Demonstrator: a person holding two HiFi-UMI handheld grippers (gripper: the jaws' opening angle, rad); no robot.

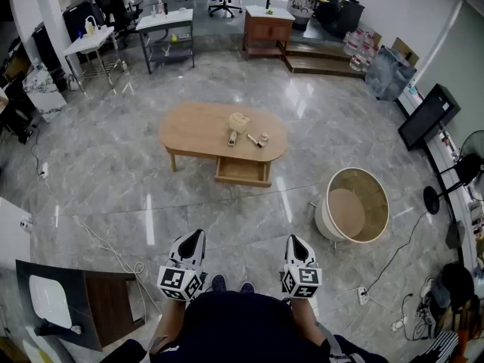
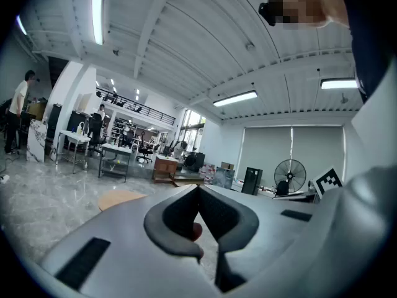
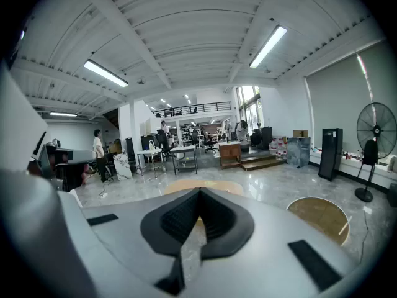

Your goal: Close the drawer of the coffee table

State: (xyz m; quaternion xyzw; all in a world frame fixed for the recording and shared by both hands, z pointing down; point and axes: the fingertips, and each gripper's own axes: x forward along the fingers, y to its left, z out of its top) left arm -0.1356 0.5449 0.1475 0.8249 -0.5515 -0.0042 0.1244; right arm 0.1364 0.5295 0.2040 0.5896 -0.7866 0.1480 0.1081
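Observation:
An oval wooden coffee table (image 1: 195, 127) stands mid-floor in the head view, a few steps ahead of me. Its drawer (image 1: 243, 172) is pulled out on the near side and looks empty. On the tabletop lie a beige object (image 1: 239, 121), a remote (image 1: 233, 137) and a small round item (image 1: 263, 137). My left gripper (image 1: 193, 240) and right gripper (image 1: 296, 243) are held low in front of my body, far from the table, both shut on nothing. The left gripper view shows the left gripper (image 2: 198, 189) with the tabletop (image 2: 121, 197) beyond; in the right gripper view the right gripper (image 3: 199, 192) hides part of the table (image 3: 205, 184).
A round tub-like side table (image 1: 355, 204) stands right of the drawer. A dark cabinet (image 1: 106, 306) with a white device is at my near left, with cables (image 1: 98, 242) across the floor. A fan (image 1: 454, 176) and a screen (image 1: 427, 116) line the right wall; desks stand at the back.

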